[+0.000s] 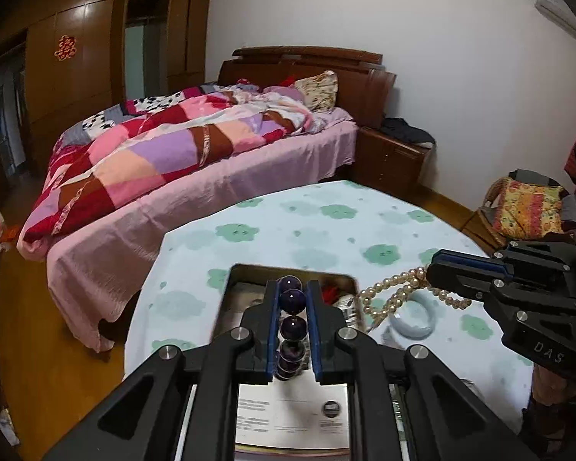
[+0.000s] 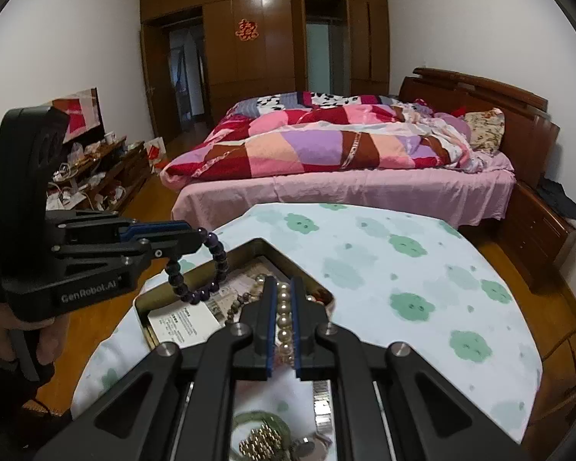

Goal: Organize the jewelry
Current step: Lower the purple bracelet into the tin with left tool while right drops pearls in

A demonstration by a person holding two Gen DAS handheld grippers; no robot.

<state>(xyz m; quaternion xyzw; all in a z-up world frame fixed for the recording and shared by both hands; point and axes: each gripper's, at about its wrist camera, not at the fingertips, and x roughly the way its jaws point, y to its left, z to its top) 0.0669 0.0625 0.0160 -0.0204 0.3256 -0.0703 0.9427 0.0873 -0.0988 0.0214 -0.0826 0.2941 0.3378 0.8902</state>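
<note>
My left gripper (image 1: 292,288) is shut on a dark purple bead bracelet (image 1: 291,322) and holds it above an open metal tin (image 1: 245,269). In the right wrist view the left gripper (image 2: 196,236) shows the bracelet (image 2: 199,269) hanging over the tin (image 2: 265,247). My right gripper (image 2: 284,288) is shut on a pearl necklace (image 2: 284,315). In the left wrist view the right gripper (image 1: 432,269) holds the pearls (image 1: 395,292) dangling just right of the tin. A pale jade bangle (image 1: 411,320) lies on the cloth below them.
The table wears a white cloth with green clouds (image 2: 403,269). The tin holds papers and a beaded string (image 2: 245,299). A green bangle and gold beads (image 2: 261,434) lie near me. A bed (image 2: 345,161), a nightstand (image 1: 391,153) and a wicker chair (image 1: 518,207) stand beyond.
</note>
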